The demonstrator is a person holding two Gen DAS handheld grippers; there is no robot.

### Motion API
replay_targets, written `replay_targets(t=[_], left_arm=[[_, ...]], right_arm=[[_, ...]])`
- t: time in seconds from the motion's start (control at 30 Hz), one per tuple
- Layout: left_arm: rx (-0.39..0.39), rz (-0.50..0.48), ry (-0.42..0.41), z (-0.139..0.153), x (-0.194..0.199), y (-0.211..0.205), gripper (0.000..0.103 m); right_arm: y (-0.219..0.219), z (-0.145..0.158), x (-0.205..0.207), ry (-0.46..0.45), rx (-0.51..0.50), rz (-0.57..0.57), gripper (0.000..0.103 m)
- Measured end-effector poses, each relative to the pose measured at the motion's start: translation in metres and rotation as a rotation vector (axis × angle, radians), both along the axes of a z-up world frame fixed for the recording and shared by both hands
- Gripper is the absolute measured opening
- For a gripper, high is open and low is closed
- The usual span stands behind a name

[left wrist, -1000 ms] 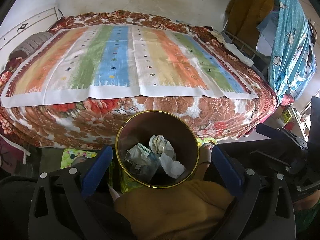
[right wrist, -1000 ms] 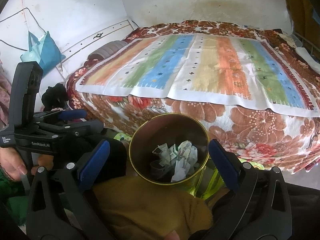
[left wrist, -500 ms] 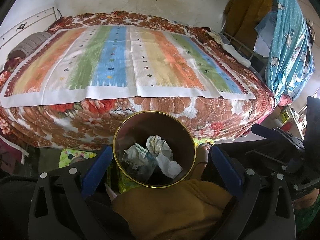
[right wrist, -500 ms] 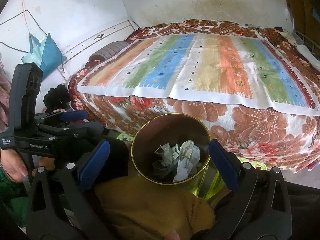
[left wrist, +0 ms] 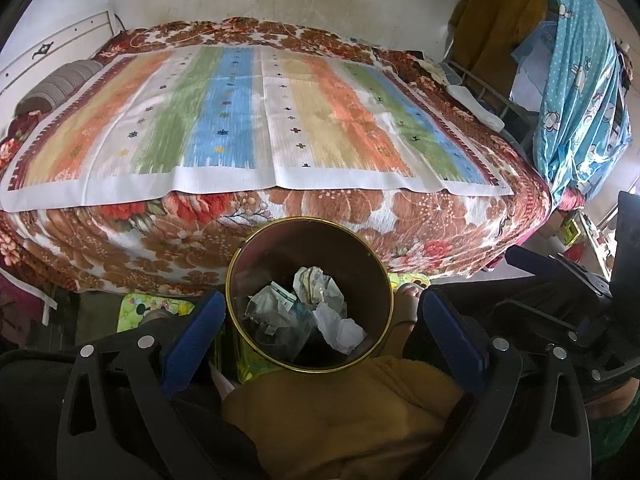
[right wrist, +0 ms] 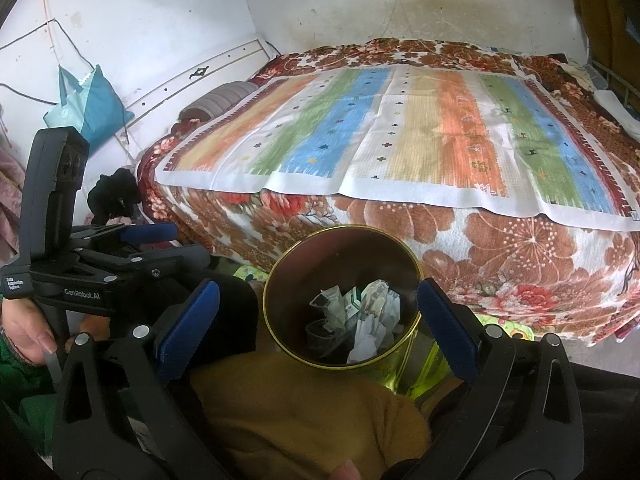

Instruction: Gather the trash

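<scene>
The left hand-held gripper (left wrist: pixel 320 324) hangs released, its blue fingers (left wrist: pixel 192 332) spread wide and grasping nothing; the right hand-held gripper (right wrist: pixel 318 322) is likewise spread and empty. Both hover just above the gold-rimmed bin (left wrist: pixel 240 264), which stands on the floor just beside the foot edge of the bed (left wrist: pixel 120 232), in front of the person's ochre-clad knee (left wrist: pixel 340 412). Crumpled paper and wrappers (left wrist: pixel 320 304) already lie in the bin's bottom. No loose trash shows on the striped mat (left wrist: pixel 240 120). The collecting looks nearly or wholly done; a good next move would be scanning the floor beside the bed before withdrawing, keeping the fingers clear of the rim.
</scene>
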State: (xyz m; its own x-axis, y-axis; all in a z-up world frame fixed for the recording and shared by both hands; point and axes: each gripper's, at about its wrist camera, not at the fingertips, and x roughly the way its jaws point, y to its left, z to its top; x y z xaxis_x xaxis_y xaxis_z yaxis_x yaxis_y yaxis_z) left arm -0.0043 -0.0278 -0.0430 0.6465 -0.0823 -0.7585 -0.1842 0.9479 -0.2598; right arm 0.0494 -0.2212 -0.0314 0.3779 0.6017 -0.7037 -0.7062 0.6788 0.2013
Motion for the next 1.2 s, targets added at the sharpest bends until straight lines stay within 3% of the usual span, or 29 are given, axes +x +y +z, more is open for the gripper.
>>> replay_targets(t=[1.2], left_arm=[[0.002,-0.003,0.008,-0.0060,-0.0029,0.0013,0.097]], right_arm=[[-0.0006,0.0009,0.0010,0.004,0.001,-0.001,0.094]])
